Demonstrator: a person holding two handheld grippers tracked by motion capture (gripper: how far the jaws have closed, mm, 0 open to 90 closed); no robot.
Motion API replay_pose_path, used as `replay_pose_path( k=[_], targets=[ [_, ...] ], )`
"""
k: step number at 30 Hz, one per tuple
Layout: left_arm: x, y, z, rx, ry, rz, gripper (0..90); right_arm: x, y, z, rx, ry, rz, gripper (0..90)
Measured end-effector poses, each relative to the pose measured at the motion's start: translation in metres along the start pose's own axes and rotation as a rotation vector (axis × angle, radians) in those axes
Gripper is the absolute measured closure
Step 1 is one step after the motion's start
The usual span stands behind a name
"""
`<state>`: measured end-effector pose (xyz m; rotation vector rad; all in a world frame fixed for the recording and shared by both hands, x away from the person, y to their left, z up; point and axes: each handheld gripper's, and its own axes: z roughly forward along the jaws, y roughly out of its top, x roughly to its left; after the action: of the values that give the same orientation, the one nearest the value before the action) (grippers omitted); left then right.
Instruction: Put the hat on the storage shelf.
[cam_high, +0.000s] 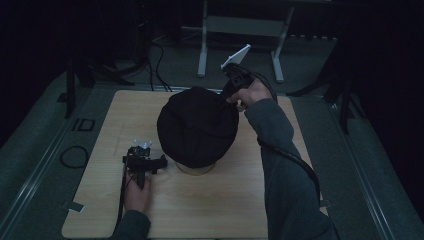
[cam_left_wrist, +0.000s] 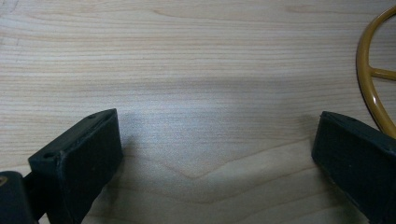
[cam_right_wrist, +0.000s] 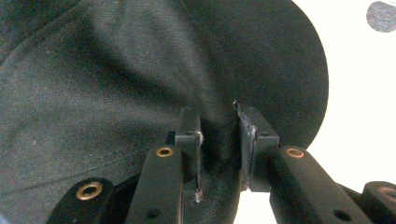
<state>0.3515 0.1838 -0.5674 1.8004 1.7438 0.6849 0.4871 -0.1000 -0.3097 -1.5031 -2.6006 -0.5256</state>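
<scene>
right tool (cam_right_wrist: 219, 135) pinching soft black cap (cam_right_wrist: 116, 79)

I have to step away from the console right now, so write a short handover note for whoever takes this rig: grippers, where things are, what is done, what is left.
Right gripper: jaws nearly closed, pinching a fold of the black cap at its far right edge.
Left gripper: jaws wide open, nothing between them, low over the wooden table, left of the cap.
The cap sits over a tan stand at the middle of the table; the stand's ring-shaped base shows beside the left gripper.
Done: cap gripped.
Left: whether it is going on or coming off is unclear; probably guide it with the right gripper, left free to assist.
</scene>
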Motion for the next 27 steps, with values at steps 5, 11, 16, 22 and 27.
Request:
replay_pose_path(
  k=[5, 11, 16, 22, 27],
  targets=[
    [-0.001, 0.0, 0.0, 0.002, -0.003, 0.006, 1.2, -0.002, -0.001, 0.003, 0.002, 0.014, 0.003, 70.9],
    [-0.001, 0.0, 0.0, 0.004, -0.006, 0.01, 1.2, -0.006, -0.003, 0.006, 0.0, 0.027, 0.003, 66.2],
    [-0.001, 0.0, 0.0, 0.005, -0.006, 0.011, 1.2, -0.011, -0.005, 0.004, -0.023, 0.008, 0.017, 60.5],
    [-0.001, 0.0, 0.0, 0.005, -0.006, 0.011, 1.2, -0.02, -0.01, 0.0, -0.032, -0.003, 0.03, 59.4],
    [-0.001, 0.0, 0.0, 0.005, -0.007, 0.01, 1.2, -0.03, -0.016, 0.003, -0.034, -0.006, 0.027, 58.8]
  ],
)
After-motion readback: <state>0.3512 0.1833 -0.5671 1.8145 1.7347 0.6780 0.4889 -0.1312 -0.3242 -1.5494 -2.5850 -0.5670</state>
